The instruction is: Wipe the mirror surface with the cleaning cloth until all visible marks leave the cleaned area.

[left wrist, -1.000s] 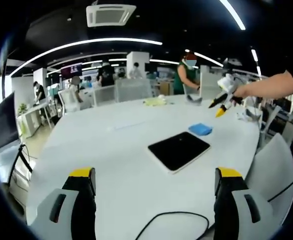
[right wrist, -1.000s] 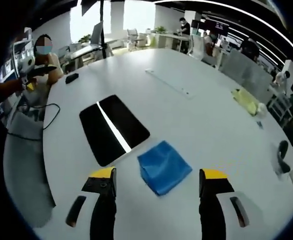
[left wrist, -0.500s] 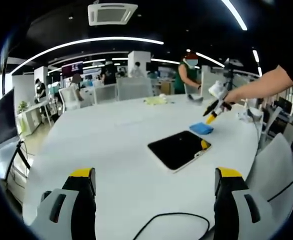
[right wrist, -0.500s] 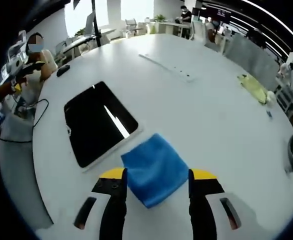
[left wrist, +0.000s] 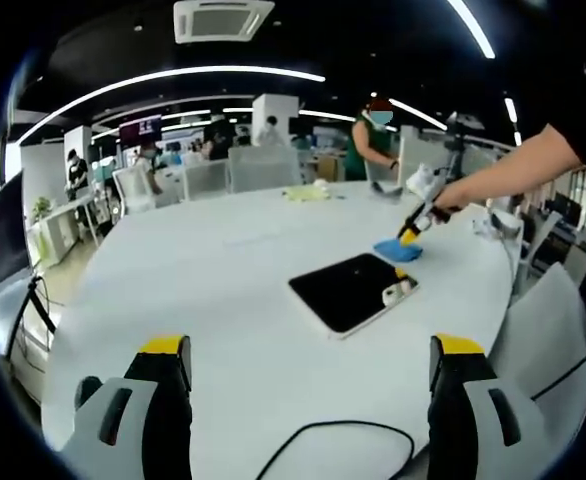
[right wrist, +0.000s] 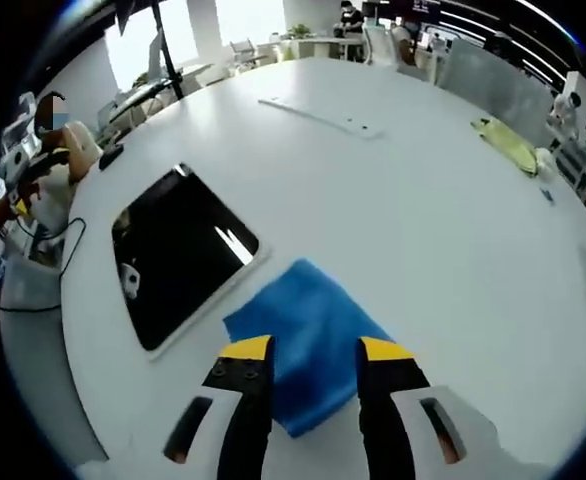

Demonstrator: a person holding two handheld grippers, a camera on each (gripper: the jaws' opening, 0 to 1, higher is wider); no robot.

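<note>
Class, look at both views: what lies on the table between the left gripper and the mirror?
Mostly bare white table. In the left gripper view, only a black cable loops near the left gripper; beyond it the stretch to the mirror is bare.

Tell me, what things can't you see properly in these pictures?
- Marks on the flat dark rectangular mirror: none can be made out in either view; reflections of the ceiling lights cross the glass.
- Blue folded cleaning cloth: its near edge is hidden by the right gripper in the right gripper view.
- Whether the right gripper has gripped the cloth: the jaw tips cover the contact.
- Yellow object far across the white table: too small to identify.
</note>
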